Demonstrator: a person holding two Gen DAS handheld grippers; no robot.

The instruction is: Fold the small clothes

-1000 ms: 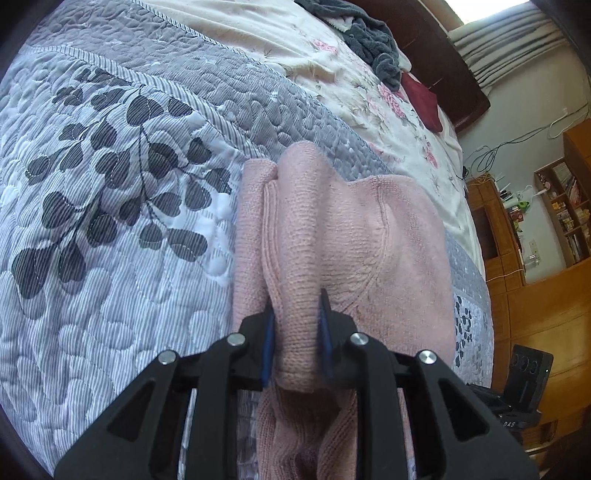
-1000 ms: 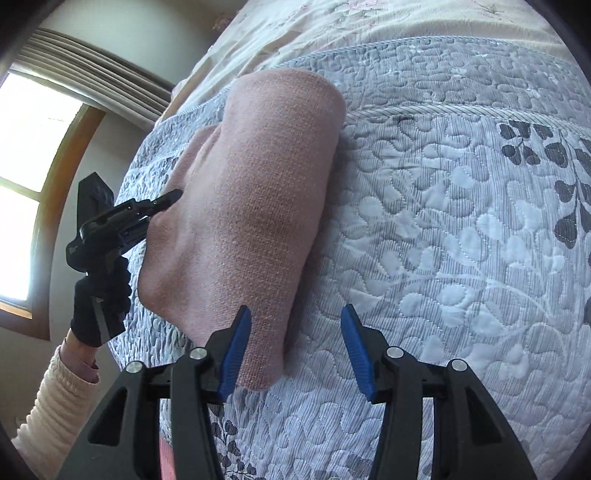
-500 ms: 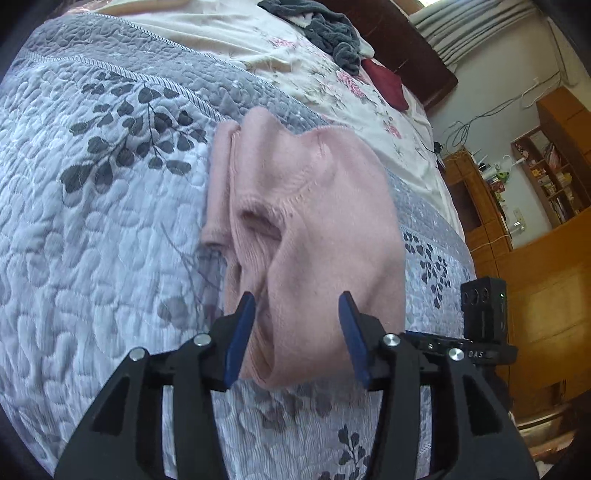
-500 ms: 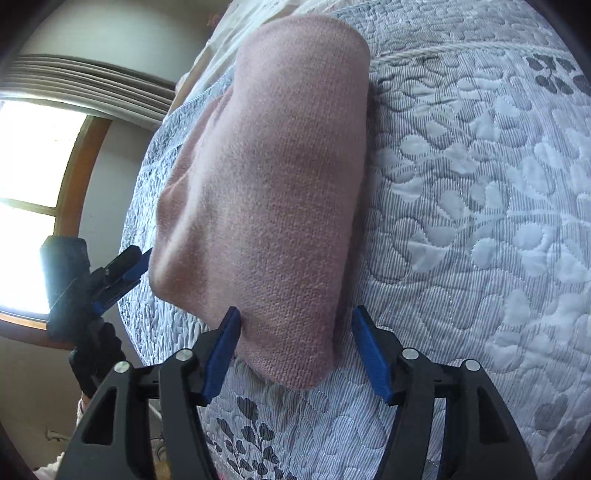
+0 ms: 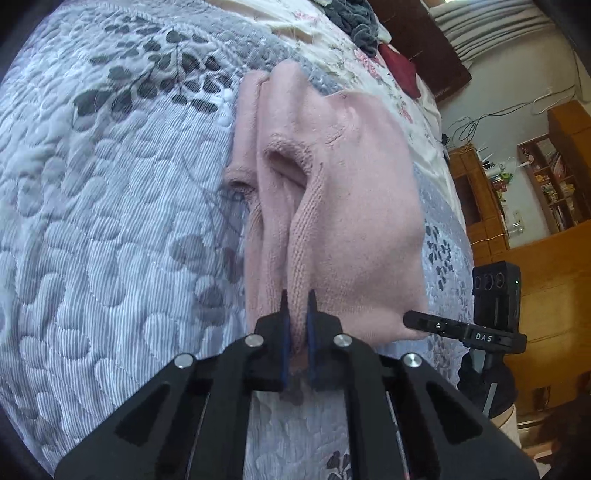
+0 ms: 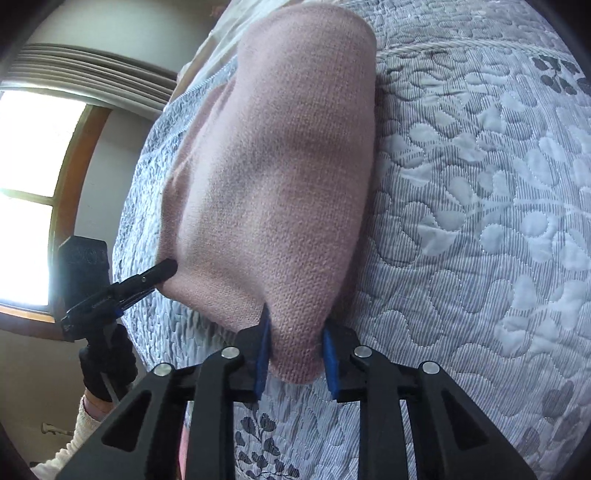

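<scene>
- Grey leaf-print quilt (image 5: 110,229), left of the pink knit garment (image 5: 347,206): it covered the bed and carried the garment, which lay folded in bunched layers on top.
- Left tongs (image 5: 296,325), at the near edge of the garment: the blue-padded jaws stood nearly together, pinching a narrow ridge of the knit between them.
- Pink knit garment, left wrist view: a ribbed opening showed near its middle, with loose folds running from it toward the left tongs.
- Dark grey cloth (image 5: 354,18) and dark red item (image 5: 400,70), beyond the far end of the garment: both lay on a cream floral bed cover (image 5: 376,62).
- Right tongs (image 5: 417,319), seen from the left wrist at the garment's near right corner: a black finger touched the knit there; a dark-gloved hand (image 5: 487,384) held the tool.
- Wooden shelves (image 5: 554,184), right of the garment: they stood against the wall.
- Window (image 6: 33,177), left of the garment (image 6: 280,177) in the right wrist view: bright, with a wooden frame.
- Left tongs (image 6: 162,269), in the same view: the tip met the garment's left edge.
- Right tongs (image 6: 295,339), at the garment's near corner: the jaws were clamped on a thick fold of the knit, pads pressed to both sides.
</scene>
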